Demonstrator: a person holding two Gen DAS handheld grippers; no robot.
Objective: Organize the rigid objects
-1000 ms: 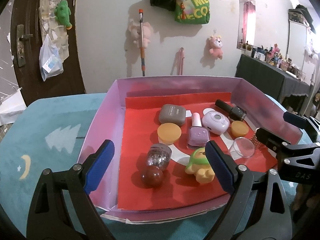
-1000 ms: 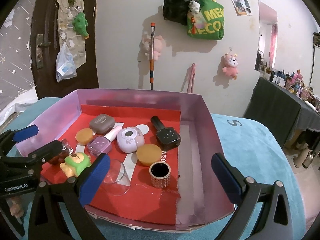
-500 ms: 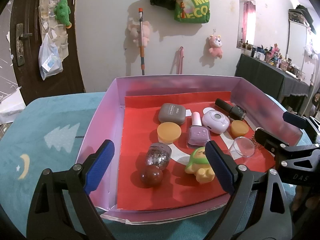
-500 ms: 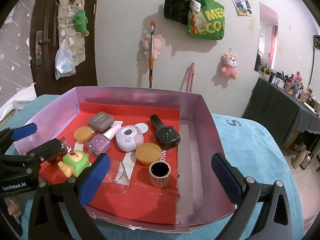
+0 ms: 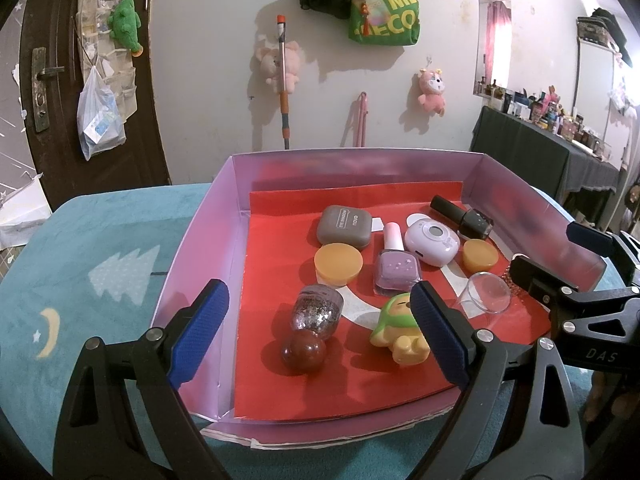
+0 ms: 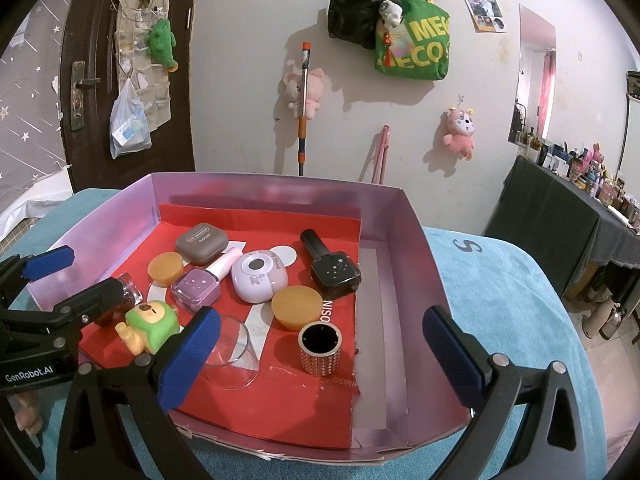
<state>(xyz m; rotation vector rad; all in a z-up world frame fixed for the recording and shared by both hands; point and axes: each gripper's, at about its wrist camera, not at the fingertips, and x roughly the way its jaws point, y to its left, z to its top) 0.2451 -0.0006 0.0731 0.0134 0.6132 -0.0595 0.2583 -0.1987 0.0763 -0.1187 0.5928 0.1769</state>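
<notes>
A shallow pink cardboard box [image 5: 208,216] lined with red paper [image 5: 320,376] sits on a teal-covered tabletop [image 5: 100,240] and holds all the small things. Taking the lilac round compact [image 6: 259,276] as the landmark, a purple nail-polish bottle [image 6: 197,289] lies just beside it on the left, a grey eyeshadow case [image 6: 202,241] behind that, and a black nail-polish bottle [image 6: 334,274] to its right. Orange discs sit in front of it [image 6: 297,306] and farther left [image 6: 165,267]. Nearer the front wall stand a rhinestone-banded cup [image 6: 320,347], a clear tumbler [image 6: 232,354] on its side and a green-hooded toy figure [image 6: 150,324]; a glitter bottle with a round brown cap [image 5: 314,322] lies left of the figure. Right of the compact, past the paper's edge, a bare strip of box floor [image 6: 376,320] runs along the right wall; the near left corner of the red paper is also free. The left gripper [image 5: 320,332] hangs released, fingers wide, over the front wall above the glitter bottle and figure, gripping nothing. The right gripper [image 6: 320,354] is likewise spread, straddling the cup without touching it.
</notes>
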